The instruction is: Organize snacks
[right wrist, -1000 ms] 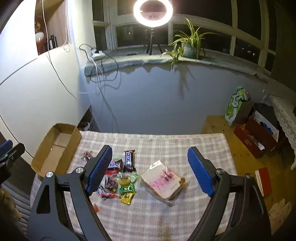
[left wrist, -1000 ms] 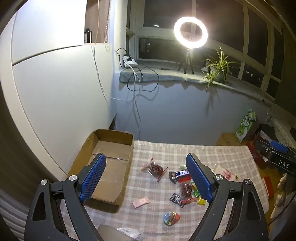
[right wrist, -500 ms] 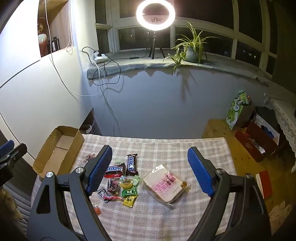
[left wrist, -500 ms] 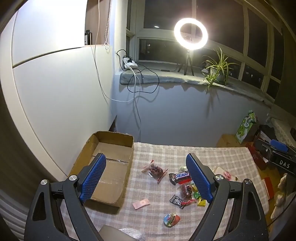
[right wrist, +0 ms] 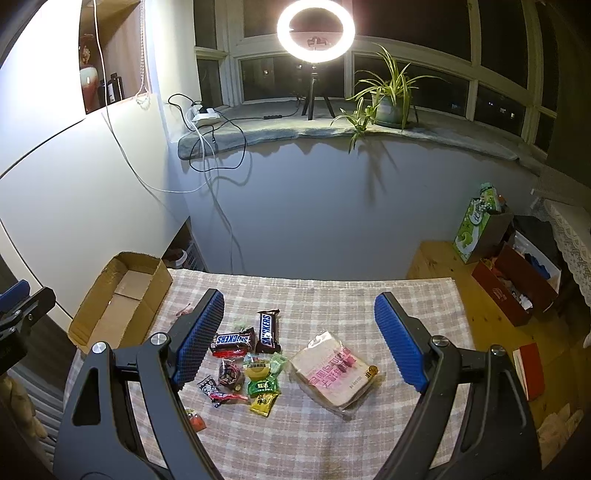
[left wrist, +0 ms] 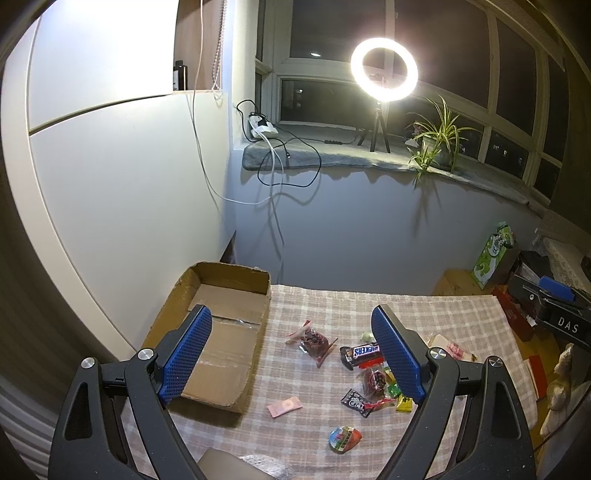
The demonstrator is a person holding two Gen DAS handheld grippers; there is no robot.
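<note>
Several snacks lie on a checked tablecloth (right wrist: 332, 295): two Snickers bars (right wrist: 267, 330), small green and yellow candies (right wrist: 262, 386), a clear-wrapped sandwich pack (right wrist: 332, 373), a dark red wrapped sweet (left wrist: 314, 341), a pink sachet (left wrist: 284, 406) and a round foil treat (left wrist: 343, 437). An open, empty cardboard box (left wrist: 221, 332) stands at the table's left end and also shows in the right wrist view (right wrist: 122, 299). My left gripper (left wrist: 291, 354) is open and empty, high above the table between box and snacks. My right gripper (right wrist: 299, 339) is open and empty, high above the snack pile.
A wall and a windowsill with a ring light (right wrist: 316, 29), cables and a plant (right wrist: 388, 99) lie behind the table. Boxes and a green bag (right wrist: 476, 229) sit on the wooden floor to the right. A white cabinet (left wrist: 110, 184) stands left.
Both grippers have risen and pulled back from the table, so the snacks and the box look smaller and lower in view. Nothing on the table has moved.
</note>
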